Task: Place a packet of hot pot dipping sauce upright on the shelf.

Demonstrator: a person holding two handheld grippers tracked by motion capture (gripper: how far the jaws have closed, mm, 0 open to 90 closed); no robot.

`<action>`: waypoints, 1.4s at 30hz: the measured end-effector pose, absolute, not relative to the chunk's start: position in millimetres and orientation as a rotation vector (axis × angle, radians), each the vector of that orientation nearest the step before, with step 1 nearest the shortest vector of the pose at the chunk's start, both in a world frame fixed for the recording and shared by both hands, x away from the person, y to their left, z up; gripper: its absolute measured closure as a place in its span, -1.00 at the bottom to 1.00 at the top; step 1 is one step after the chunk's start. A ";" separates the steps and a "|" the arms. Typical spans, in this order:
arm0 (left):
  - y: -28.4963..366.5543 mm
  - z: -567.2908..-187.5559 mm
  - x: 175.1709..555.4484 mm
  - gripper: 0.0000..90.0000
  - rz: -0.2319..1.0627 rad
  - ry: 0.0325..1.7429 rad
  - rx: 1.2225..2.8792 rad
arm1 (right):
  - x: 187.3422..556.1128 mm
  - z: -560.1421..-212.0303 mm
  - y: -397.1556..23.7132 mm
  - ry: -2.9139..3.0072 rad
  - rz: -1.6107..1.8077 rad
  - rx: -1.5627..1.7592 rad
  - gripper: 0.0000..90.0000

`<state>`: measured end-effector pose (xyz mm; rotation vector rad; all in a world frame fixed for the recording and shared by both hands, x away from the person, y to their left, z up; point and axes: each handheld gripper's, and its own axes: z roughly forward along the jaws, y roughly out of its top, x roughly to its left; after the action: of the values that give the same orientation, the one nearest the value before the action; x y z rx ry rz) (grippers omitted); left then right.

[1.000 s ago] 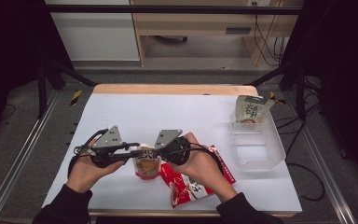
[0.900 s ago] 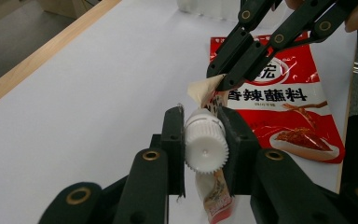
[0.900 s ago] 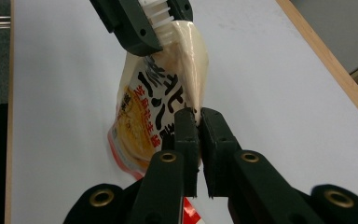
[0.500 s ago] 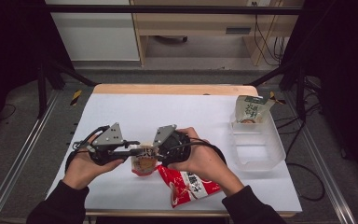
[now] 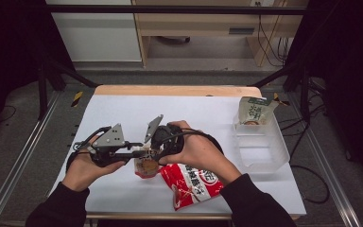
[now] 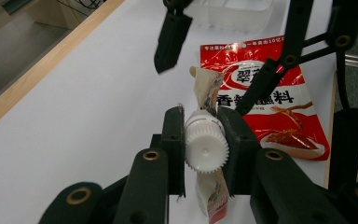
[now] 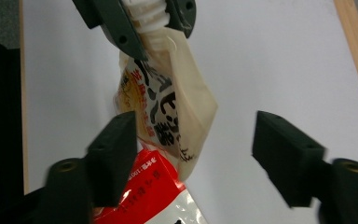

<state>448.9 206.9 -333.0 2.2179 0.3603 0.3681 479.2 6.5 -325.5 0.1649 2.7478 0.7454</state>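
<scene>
White cap [image 6: 206, 145] of the small pouch [image 7: 168, 100] sits clamped between the left gripper [image 6: 206, 154] fingers; the right gripper [image 7: 198, 154], just opening, straddles the pouch body without pressing, above the red packet [image 5: 189, 183].

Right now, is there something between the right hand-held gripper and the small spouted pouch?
Nothing visible. The right hand-held gripper, its jaws just opened, straddles the small spouted pouch, which the left hand-held gripper clamps by its white cap.
</scene>
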 end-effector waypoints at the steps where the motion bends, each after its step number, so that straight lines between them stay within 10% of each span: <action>1: 206.8 -333.1 448.9 0.64 0.365 0.360 2.216 | 479.0 -325.0 7.8 2.760 0.739 0.160 -0.09; 7: 208.1 -334.0 449.1 0.64 0.353 0.362 2.203 | 480.8 -325.2 11.3 2.789 0.698 0.187 0.64; 12: 209.3 -336.3 450.1 0.63 0.352 0.383 2.179 | 478.8 -322.7 11.2 2.782 0.697 0.175 0.87; 29: 217.6 -326.3 449.9 0.61 0.373 0.441 2.076 | 480.3 -300.4 13.1 2.753 0.710 0.163 0.93; 36: 230.4 -326.0 447.9 -0.20 0.423 0.514 1.958 | 485.5 -294.0 8.1 2.760 0.701 0.165 0.94; 42: 245.8 -339.3 446.5 -0.40 0.450 0.592 1.932 | 488.8 -290.1 -5.3 2.738 0.699 0.209 0.94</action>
<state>446.5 245.8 -339.3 1.9324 0.5923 0.4495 488.8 -5.3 -290.1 0.2088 2.7381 0.6992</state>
